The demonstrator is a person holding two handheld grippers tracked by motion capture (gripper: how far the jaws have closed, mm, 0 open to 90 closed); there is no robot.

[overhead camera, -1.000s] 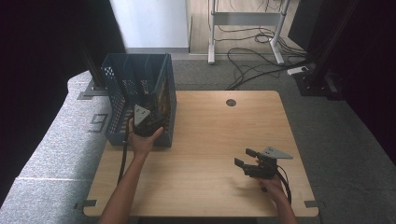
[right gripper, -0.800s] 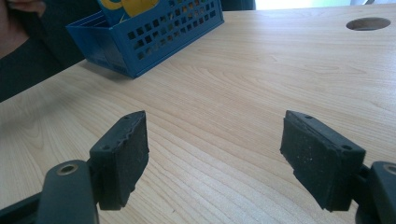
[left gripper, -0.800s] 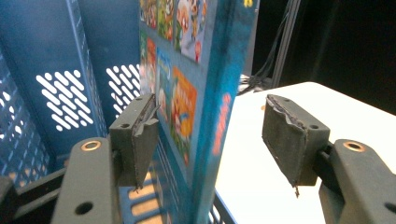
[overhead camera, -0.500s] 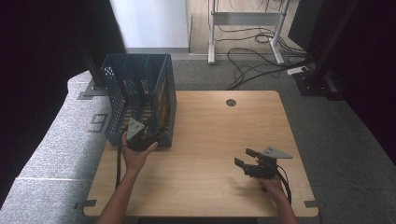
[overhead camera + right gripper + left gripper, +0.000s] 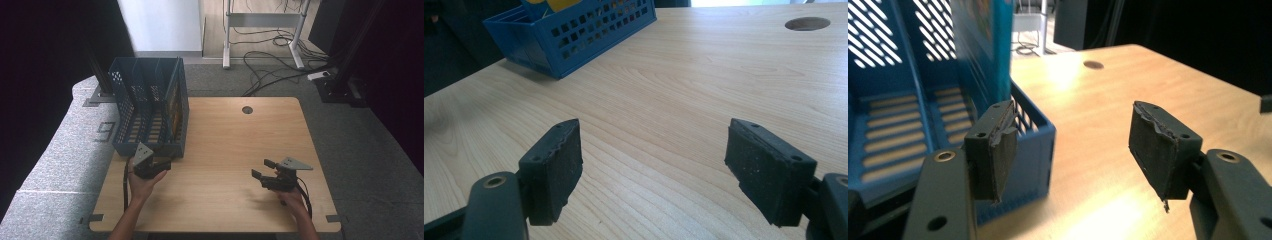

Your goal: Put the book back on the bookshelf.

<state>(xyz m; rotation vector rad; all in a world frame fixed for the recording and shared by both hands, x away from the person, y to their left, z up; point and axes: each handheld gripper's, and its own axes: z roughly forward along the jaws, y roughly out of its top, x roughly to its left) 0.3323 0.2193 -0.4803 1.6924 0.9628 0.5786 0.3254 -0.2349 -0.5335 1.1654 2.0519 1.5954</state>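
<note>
The table (image 5: 225,145) is the largest thing here, a pale wooden top with a round cable hole (image 5: 247,109) near its far edge; most of the wood is bare. At its left far corner stands the crate (image 5: 150,107), a blue slotted file box with upright dividers; in its right-hand compartment a book (image 5: 175,107) stands on edge, colourful cover facing out, leaning close against the right wall. In the left gripper view the book (image 5: 985,40) rises just beyond the near corner of the crate (image 5: 1028,145).

The left gripper (image 5: 150,165) sits at the crate's near right corner, just in front of it and clear of the book; its jaws stand roughly half apart with nothing between them, only crate corner and tabletop showing past the pads (image 5: 998,150). The right gripper (image 5: 265,176) rests low over the near right part of the table, well apart from the crate; its jaws are wide and empty, bare wood between the pads (image 5: 551,170).

As I judge it, the filing is done: the book is in the crate, upright, and neither gripper has hold of anything; no other loose item lies on the table to put away; what may be left is little more than drawing the left hand clear of the crate.
</note>
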